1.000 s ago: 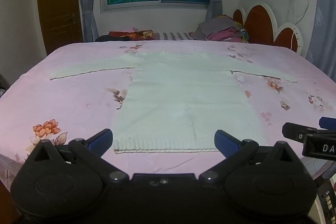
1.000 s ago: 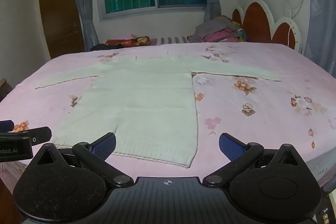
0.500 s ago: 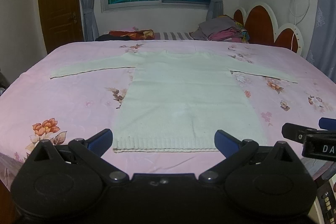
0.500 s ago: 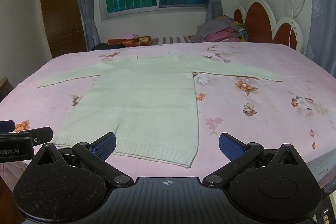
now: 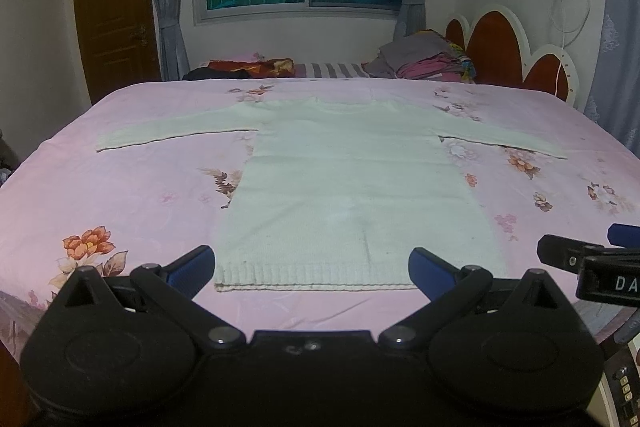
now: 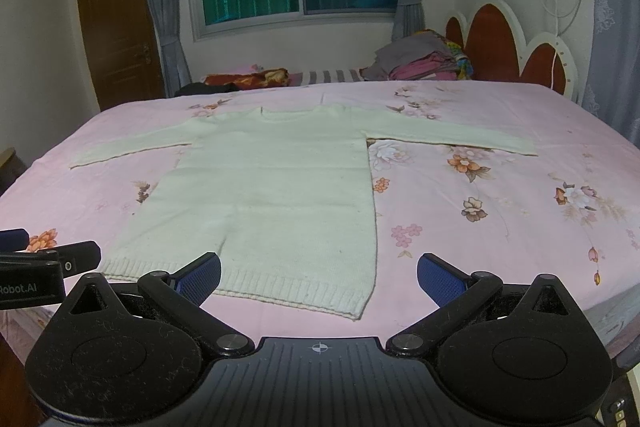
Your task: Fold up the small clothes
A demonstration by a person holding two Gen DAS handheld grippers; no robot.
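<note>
I see the pale cream knitted long-sleeved sweater spread flat on the pink floral bedsheet, sleeves out to both sides. My left gripper and right gripper hover near its ribbed hem, fingers spread wide, holding nothing. The left gripper's side reads "Robot.AI"; the right's shows "DA".

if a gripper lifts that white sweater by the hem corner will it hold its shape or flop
The white knit sweater will probably flop: it lies limp and flat on the pink floral bedsheet, sleeves spread out. The thick-looking knit and ribbed hem suggest some weight, so the rest would likely drag. The sheet may bunch slightly under a push.
</note>
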